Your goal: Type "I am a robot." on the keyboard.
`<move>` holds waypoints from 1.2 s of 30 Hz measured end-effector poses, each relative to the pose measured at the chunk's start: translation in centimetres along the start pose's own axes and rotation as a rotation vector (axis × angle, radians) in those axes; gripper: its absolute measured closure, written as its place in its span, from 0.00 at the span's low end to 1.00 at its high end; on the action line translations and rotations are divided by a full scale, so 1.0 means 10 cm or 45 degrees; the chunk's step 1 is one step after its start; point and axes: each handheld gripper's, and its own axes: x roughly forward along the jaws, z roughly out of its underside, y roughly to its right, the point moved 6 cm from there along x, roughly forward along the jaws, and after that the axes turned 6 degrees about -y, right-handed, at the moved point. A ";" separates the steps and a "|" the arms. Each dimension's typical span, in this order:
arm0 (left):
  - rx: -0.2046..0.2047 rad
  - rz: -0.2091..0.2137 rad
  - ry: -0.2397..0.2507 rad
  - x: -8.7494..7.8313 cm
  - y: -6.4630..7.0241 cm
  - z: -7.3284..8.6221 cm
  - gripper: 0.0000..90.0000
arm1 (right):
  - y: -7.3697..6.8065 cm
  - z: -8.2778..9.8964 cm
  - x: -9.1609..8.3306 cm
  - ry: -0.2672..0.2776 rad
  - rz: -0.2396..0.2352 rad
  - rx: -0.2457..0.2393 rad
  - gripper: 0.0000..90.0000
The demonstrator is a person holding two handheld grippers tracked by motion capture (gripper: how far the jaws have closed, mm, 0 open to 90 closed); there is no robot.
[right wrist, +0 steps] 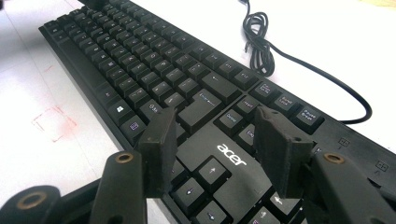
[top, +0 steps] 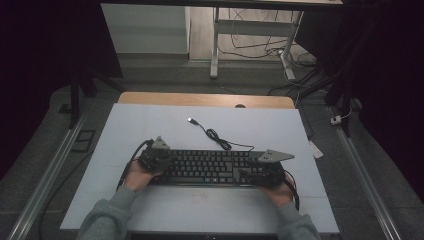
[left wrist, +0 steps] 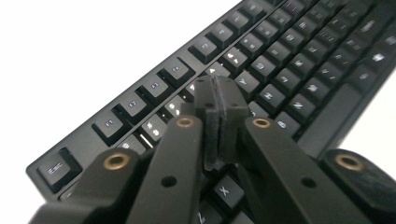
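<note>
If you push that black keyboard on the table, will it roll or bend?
Probably neither. The keyboard is long, flat and lies low on the white table, so it would likely slide, not roll or tip. Its body looks like rigid plastic. The loose cable is floppy and would probably drag behind.

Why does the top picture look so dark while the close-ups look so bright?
High view: dim, dark at the sides, keyboard soft. Left gripper view: the table is blown out white, far keys blurred. Right gripper view: brighter, sharp near the logo, cable clear.
</note>
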 end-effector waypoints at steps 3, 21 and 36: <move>-0.012 0.031 0.043 -0.09 0.03 0.02 0.88 | 0.00 0.00 0.00 0.001 -0.003 0.004 0.55; -0.101 0.033 0.080 -0.26 0.07 0.31 0.52 | 0.00 0.00 0.00 0.003 -0.002 0.000 0.55; -0.108 0.029 0.068 -0.26 0.06 0.35 0.46 | -0.02 -0.01 0.01 0.012 -0.004 -0.005 0.55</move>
